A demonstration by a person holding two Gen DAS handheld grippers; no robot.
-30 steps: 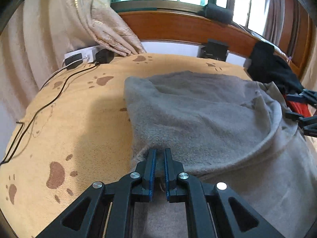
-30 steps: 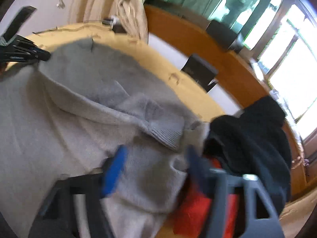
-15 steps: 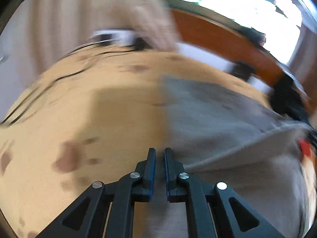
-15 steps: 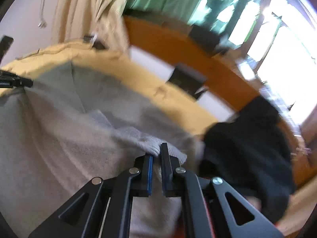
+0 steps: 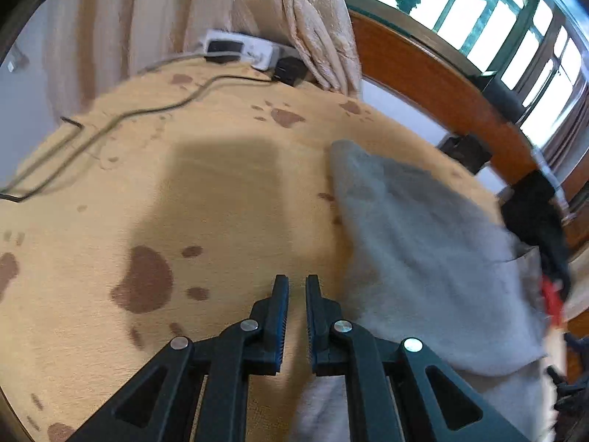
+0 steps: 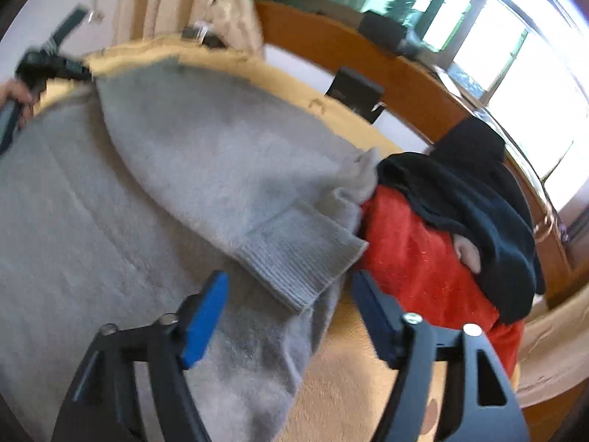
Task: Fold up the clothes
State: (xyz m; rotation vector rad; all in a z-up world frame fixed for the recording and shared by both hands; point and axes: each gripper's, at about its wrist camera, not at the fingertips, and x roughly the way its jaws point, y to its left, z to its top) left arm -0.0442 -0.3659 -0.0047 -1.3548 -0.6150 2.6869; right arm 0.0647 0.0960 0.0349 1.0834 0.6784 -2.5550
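Claws are both off the gray sweater for now, one nearly shut and one wide apart.

Left claw [image 5: 296,287] has its two fingers close together with a thin gap, and nothing is pinched between them; it hangs over the bed cover [image 5: 206,191], just beside the sweater's left edge. Right claw [image 6: 289,296] is spread wide, with the ribbed cuff [image 6: 300,254] of the folded-over sleeve lying between its fingers but not pinched. The gray sweater [image 6: 110,213] lies flat on the bed, touching the red cloth [image 6: 416,258] and black cloth [image 6: 475,188] piled beside it. To fold well, I think each claw should pinch only the gray edge, lift both sides evenly, and keep clear of the red and black pile.
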